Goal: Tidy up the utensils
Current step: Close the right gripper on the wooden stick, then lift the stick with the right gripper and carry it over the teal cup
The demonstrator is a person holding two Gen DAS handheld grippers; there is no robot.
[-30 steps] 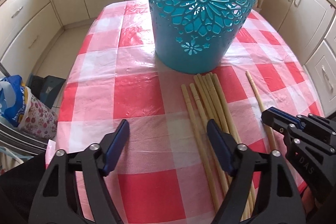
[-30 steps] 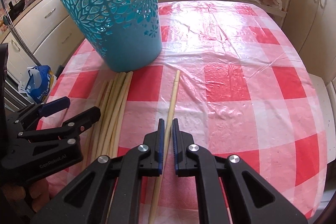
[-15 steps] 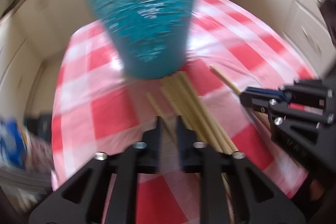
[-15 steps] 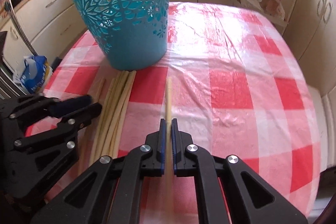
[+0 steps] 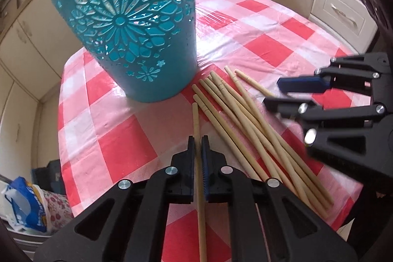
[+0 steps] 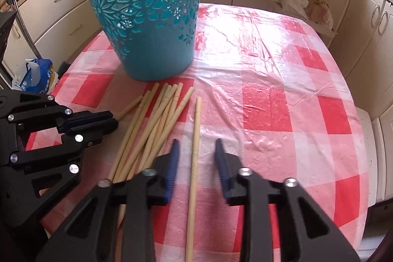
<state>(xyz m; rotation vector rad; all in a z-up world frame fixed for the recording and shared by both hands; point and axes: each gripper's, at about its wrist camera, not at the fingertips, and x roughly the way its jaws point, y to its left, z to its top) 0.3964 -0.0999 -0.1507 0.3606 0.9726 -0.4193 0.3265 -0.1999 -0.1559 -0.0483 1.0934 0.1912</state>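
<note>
Lettering is legible nowhere. Your left gripper [image 5: 198, 139], wide open a second ago, now clamps one chopstick [image 5: 196, 119] at the teal basket's [image 5: 137, 23] six o'clock. Your right gripper [image 6: 195, 146] is opening around another chopstick [image 6: 195, 124], which lies untouched on the checked tablecloth [image 6: 270, 100].

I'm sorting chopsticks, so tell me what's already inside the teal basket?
Can't say. The teal basket stands upright, its mouth above both views. Its cutouts show only light, and no chopstick pokes out. The loose chopsticks lie on the tablecloth beside it.

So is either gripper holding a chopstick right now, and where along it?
The left gripper pinches one chopstick partway along; the right gripper is opening, holding nothing.
</note>
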